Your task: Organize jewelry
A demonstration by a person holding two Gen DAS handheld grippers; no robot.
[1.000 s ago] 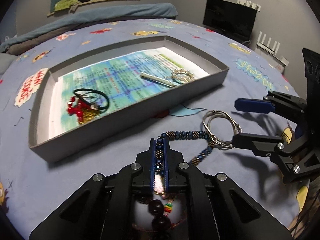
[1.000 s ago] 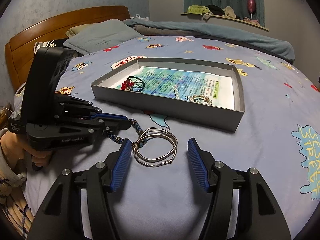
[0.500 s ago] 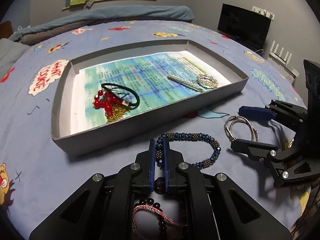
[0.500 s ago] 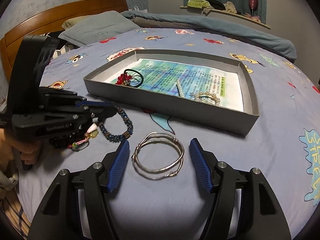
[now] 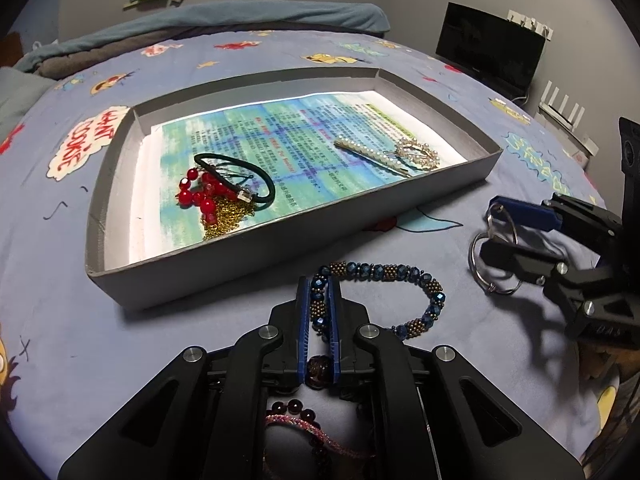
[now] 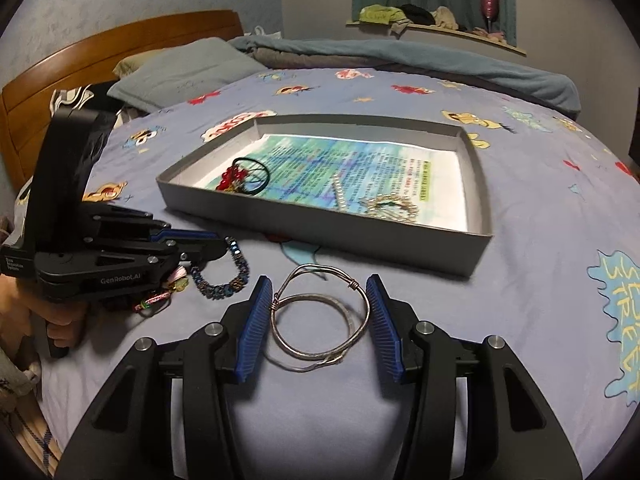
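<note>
Two bangles [image 6: 320, 322] between right fingers [image 6: 256, 320]

Black gripper [image 6: 320, 320] frames — ribbed blue pads, silver screws.

I see matt grey cardboard on the tray [image 5: 280, 240], lined with printed paper. The beaded bracelet [image 5: 384, 272] glints, its faceted beads glassy. The wire bangles [image 6: 320, 320] look like bright, smooth metal. The bedsheet [image 6: 520, 260] is soft matt cloth, the headboard [image 6: 120, 44] polished wood; my claw pads [image 6: 252, 328] are ribbed blue.
</note>
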